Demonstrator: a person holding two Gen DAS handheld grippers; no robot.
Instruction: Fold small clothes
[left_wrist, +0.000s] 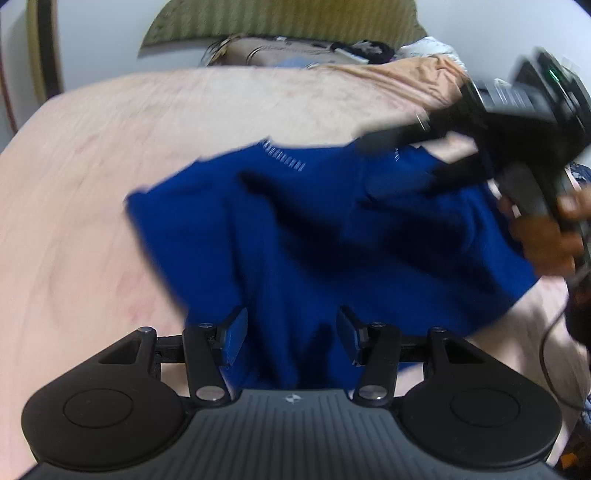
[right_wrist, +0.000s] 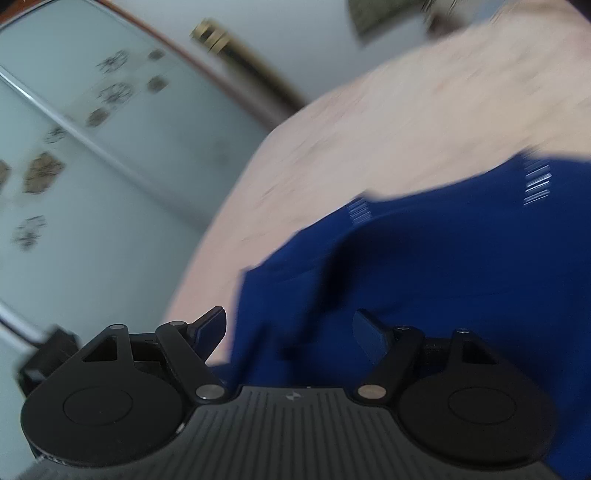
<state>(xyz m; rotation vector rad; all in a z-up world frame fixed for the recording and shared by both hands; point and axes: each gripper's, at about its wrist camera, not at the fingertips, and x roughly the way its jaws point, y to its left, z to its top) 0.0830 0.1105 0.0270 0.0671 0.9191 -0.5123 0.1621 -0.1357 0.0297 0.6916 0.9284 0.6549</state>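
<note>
A dark blue garment lies rumpled on the bed's pale pink sheet, its white stitched marks along the far edge. The left tongs hang over its near edge, spread, nothing pinched between the pads. The right tongs reach in from the side over the far part of the cloth, also spread and gripping nothing, a hand wrapped round the handle. Both views are blurred.
</note>
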